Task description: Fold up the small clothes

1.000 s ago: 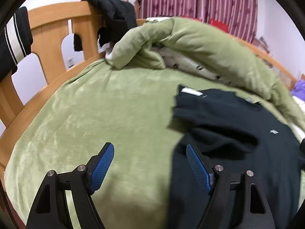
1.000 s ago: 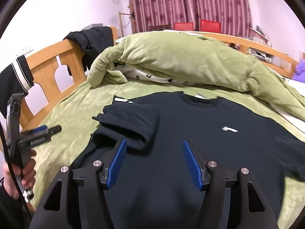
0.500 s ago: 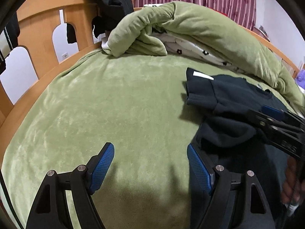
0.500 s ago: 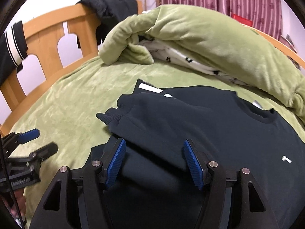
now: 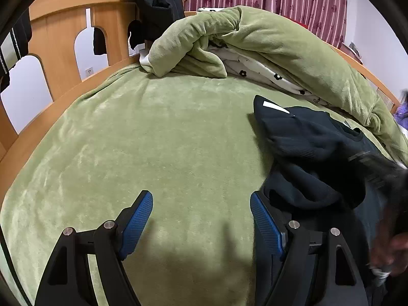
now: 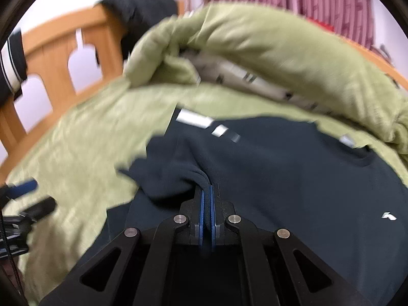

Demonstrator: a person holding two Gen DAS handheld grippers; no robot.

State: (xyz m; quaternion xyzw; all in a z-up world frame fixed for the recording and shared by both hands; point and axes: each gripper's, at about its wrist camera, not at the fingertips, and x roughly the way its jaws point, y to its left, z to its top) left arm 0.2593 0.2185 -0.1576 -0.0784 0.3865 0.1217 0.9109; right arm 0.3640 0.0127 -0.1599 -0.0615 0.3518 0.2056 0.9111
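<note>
A dark navy sweatshirt [image 6: 293, 178] lies on the green bed cover, its left sleeve [image 6: 168, 170] folded over the body. My right gripper [image 6: 208, 191] is shut on a fold of that sleeve. In the left wrist view the sweatshirt [image 5: 306, 153] is at the right, with the right gripper [image 5: 369, 163] blurred over it. My left gripper [image 5: 201, 211] is open and empty over the bare cover, its right finger at the sweatshirt's edge. It also shows at the left edge of the right wrist view [image 6: 28, 199].
A rolled green blanket [image 5: 267, 46] with white patterned fabric lies across the back of the bed. A wooden headboard [image 5: 63, 33] with dark clothes hung on it stands at the left. The green bed cover [image 5: 140, 140] spreads to the left of the sweatshirt.
My right gripper has moved forward and closed on the folded sleeve. My left gripper has stayed open, shifting slightly forward over the cover.
</note>
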